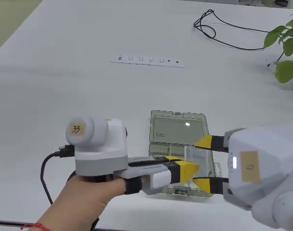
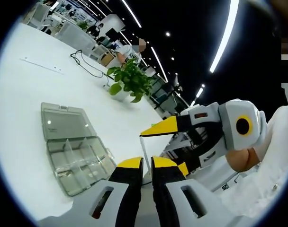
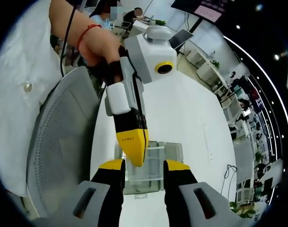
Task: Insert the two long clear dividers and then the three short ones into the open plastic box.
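Note:
The clear plastic box (image 1: 158,150) lies open on the white table, lid (image 1: 179,127) folded back; several dividers stand in its base (image 2: 77,161). Above its right end hangs a clear divider (image 1: 200,161). My left gripper (image 1: 187,168) reaches in from the left and is shut on the divider's flat faces. My right gripper (image 1: 204,163) comes from the right, its yellow fingertips (image 1: 204,142) pressed on the divider's two opposite edges. In the left gripper view the divider (image 2: 143,156) rises edge-on between my left gripper (image 2: 147,163) jaws. In the right gripper view it (image 3: 151,163) spans my right gripper (image 3: 145,165).
A white power strip (image 1: 148,60) lies further back on the table, with a black cable (image 1: 219,33) and a potted plant (image 1: 286,48) at the far right. A grey mesh chair (image 3: 58,132) stands at the near edge.

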